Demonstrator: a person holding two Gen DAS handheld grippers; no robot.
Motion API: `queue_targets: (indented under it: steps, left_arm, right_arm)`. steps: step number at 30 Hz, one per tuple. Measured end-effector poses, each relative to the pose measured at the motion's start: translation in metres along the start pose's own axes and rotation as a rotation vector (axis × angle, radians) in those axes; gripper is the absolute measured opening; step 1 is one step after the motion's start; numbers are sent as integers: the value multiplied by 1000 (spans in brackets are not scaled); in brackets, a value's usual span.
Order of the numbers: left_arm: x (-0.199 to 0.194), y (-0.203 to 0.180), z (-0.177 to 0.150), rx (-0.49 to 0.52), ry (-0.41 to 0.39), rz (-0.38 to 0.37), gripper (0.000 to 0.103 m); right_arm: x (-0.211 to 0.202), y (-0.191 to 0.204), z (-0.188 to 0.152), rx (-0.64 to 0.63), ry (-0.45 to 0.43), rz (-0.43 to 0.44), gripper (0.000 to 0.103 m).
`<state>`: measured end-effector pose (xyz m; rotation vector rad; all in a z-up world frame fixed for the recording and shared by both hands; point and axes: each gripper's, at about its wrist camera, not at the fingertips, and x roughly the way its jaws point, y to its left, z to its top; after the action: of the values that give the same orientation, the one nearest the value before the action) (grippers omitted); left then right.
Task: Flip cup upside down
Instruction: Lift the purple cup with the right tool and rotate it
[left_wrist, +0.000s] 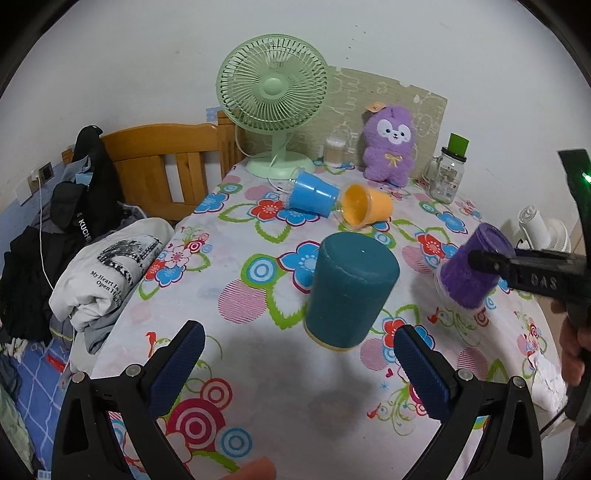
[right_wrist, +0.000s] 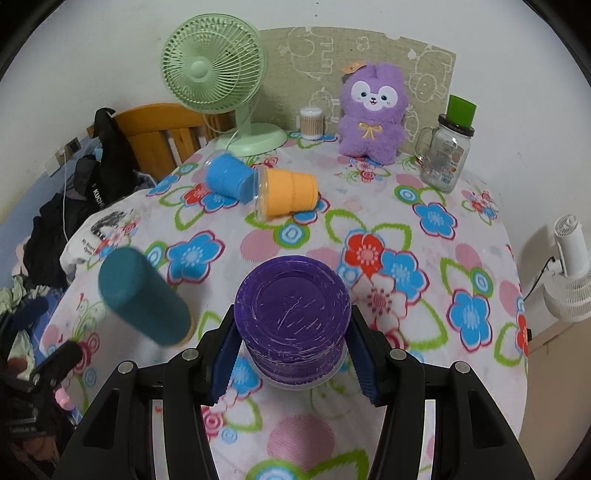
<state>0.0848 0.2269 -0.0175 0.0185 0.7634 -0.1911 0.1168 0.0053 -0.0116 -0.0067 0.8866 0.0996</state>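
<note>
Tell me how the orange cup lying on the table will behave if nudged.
The orange cup lies on its side, so it would likely roll, curving because it tapers. It looks like thin plastic, probably light. The blue cup beside it may block or move along.

"KUCH…" on black strap (left_wrist: 82, 226), "My Heart Is… Open High…" on folded white shirt (left_wrist: 110, 275), "DAS" on right gripper (left_wrist: 476, 260)

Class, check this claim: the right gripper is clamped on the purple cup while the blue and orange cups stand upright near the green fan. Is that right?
Not quite. The right gripper does clamp the purple cup, but the blue cup and orange cup lie on their sides near the green fan, as the right wrist view shows.
</note>
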Motion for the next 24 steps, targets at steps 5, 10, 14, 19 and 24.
queue_targets:
  steps: [5,10,14,19,24]
  left_arm:
    - [-1,-4,-4,7,8,-11,103]
    - [-2,-9,-8,20,16,-19,103]
    - [-3,-13,-12,31,21,-27,103]
    - [-7,-19,-15,43,23,-42,103]
    - [-9,-27,-20,57,31,-57,103]
  right_arm:
    - [-9,10,-27,-10,9,-4,58]
    - [2,9,-51,-12,81,-31,58]
    - [-7,5,-59,7,68,-32,58]
    - [-15,1,-57,34,-2,-29,58]
    - [15,-10,-45,122,-68,40,58]
